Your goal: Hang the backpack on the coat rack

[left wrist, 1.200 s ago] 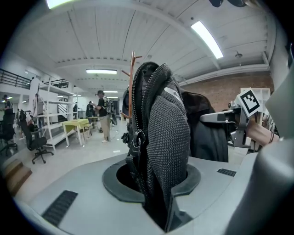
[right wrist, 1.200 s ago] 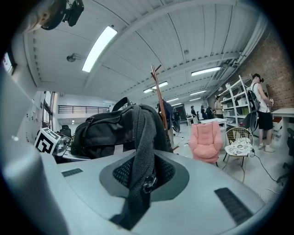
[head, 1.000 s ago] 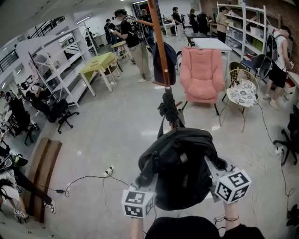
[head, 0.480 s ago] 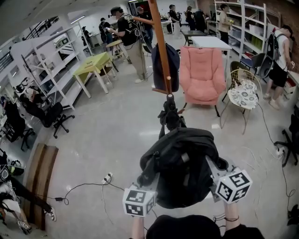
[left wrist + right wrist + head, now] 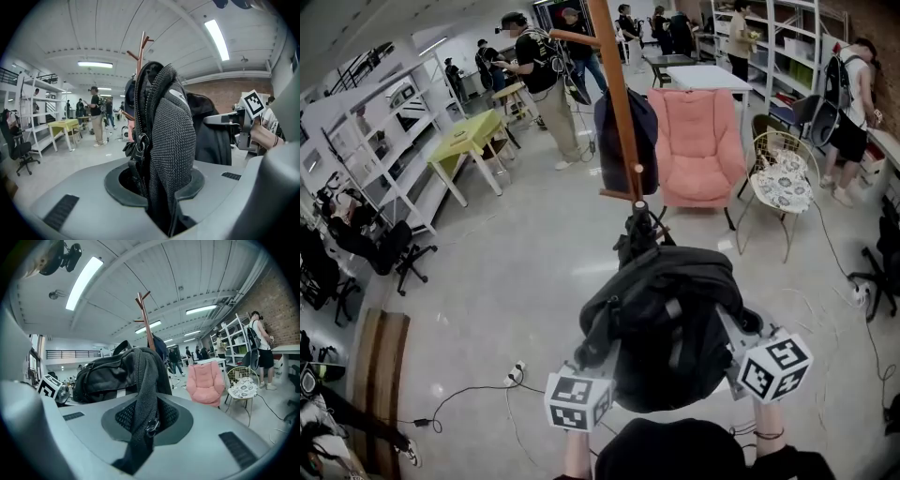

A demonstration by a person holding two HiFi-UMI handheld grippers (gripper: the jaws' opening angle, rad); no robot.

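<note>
The left gripper (image 5: 159,187) is clamped on a padded mesh edge of the backpack (image 5: 666,328), right beside a zip. The right gripper (image 5: 140,427) is pinched on a thinner mesh strap. The backpack hangs between them, off the floor, with its straps (image 5: 639,234) bunched at the far end. Both holds are on soft fabric, so the load could slide out or sag to one side if either hand tips. The right hold looks the slimmer of the two. The bunched straps could also miss a peg or catch on it badly.

Left of the left gripper and lower, a cable (image 5: 478,361) and a plug strip (image 5: 517,372) lie on the floor, where a foot could catch. Straight ahead of both grippers stands the coat rack (image 5: 619,112), not yet within reach, with a low peg (image 5: 619,194) sticking out. A dark coat (image 5: 628,131) already hangs on it and may crowd the pegs, and a hard tug could rock the pole. Ahead and to the right, a pink armchair (image 5: 698,145) and a wire chair (image 5: 783,183) stand beside the path.
</note>
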